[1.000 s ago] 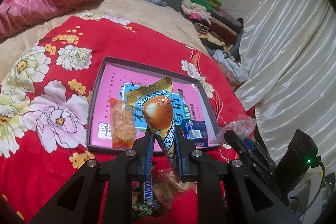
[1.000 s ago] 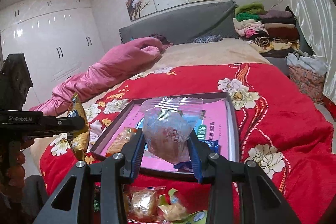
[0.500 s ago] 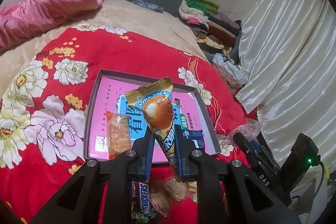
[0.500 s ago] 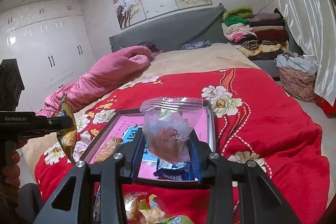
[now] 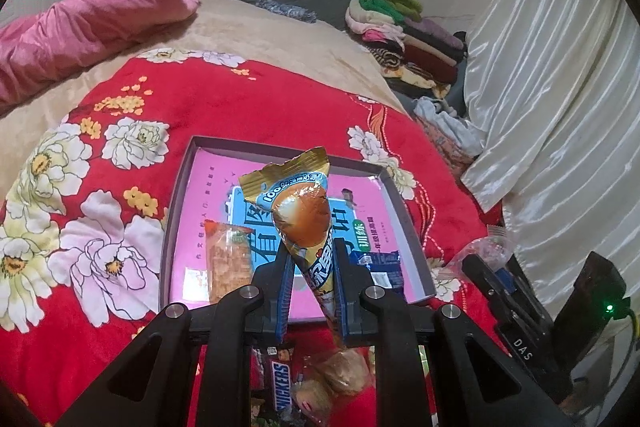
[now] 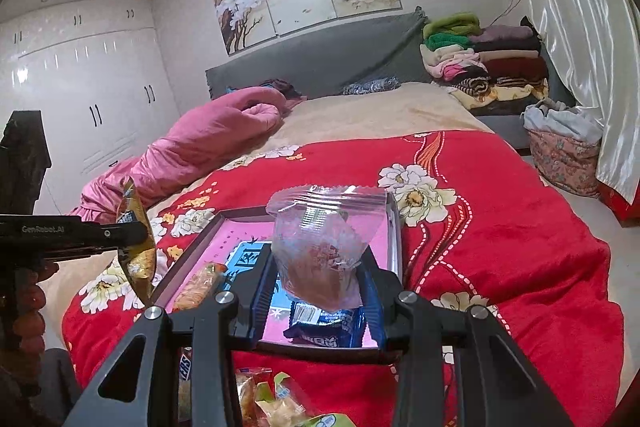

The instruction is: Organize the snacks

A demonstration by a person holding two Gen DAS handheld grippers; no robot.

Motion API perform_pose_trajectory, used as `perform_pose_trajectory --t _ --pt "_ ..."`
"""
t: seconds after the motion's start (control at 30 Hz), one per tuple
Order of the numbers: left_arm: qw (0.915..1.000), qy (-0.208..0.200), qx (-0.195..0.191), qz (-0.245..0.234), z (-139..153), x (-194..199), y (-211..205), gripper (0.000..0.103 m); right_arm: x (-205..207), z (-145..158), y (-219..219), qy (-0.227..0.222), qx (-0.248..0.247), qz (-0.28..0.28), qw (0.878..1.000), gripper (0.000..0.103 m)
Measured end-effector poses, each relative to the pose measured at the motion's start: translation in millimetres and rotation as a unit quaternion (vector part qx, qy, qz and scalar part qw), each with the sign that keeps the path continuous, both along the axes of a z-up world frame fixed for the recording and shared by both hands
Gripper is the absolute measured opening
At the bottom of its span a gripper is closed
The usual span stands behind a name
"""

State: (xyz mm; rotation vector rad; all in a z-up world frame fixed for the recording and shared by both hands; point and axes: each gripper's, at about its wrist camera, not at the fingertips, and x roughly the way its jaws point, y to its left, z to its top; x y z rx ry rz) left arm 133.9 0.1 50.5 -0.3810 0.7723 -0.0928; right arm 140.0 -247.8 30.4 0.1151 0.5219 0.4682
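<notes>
Nearer now, tray — gold cone wrapper upright in left tongs.

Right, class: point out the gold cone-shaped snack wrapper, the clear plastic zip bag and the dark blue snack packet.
gold cone-shaped snack wrapper (image 5: 304, 215), left wrist view, printed middle.
clear plastic zip bag (image 6: 320, 251), right wrist view, filled belly.
dark blue snack packet (image 6: 324, 325), right wrist view, front face.

Tray on bedspread

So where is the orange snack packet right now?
In the left wrist view the orange snack packet lies inside the tray, in its near left corner, left of the cone-shaped snack held in the left gripper.
</notes>
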Motion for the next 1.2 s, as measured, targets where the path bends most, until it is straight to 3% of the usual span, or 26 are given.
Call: perform_pose_trajectory --t 0.57,1.2 --pt "0.9996 0.011 0.024 0.004 -22 20 -11 0.018 11 -7 5 0.016 -0.012 -0.002 1.0 0.04" --pt "0.9991 0.034 0.024 0.005 -47 36 -11 0.018 27 -21 6 0.046 -0.011 -0.008 0.999 0.04"
